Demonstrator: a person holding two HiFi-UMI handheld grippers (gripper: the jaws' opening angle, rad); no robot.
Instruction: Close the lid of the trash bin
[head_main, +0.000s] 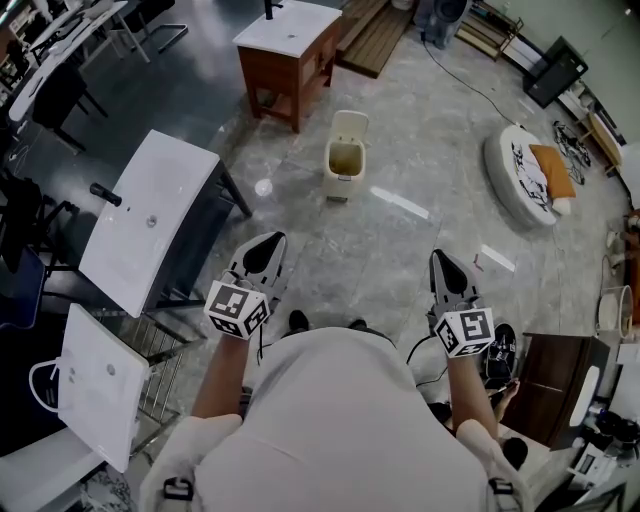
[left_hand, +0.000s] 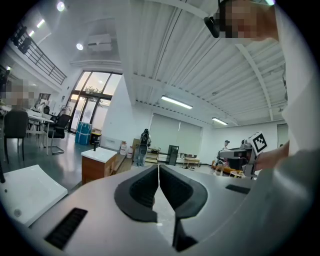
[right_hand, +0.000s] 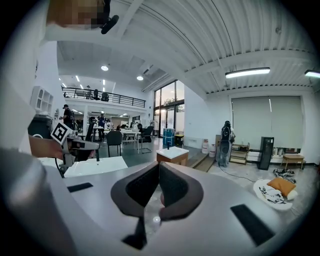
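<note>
With my left gripper (head_main: 263, 246) and right gripper (head_main: 446, 264) both closed and empty, I'd step nearer the trash bin (head_main: 344, 165); then nudge its raised lid (head_main: 350, 126) down gently.

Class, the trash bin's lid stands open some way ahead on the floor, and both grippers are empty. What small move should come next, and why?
Probably a step forward, carrying the right gripper toward the raised lid. The trash bin stands well ahead of both grippers, likely out of reach. The left gripper and the right are both shut on nothing, so closing the gap comes first.
</note>
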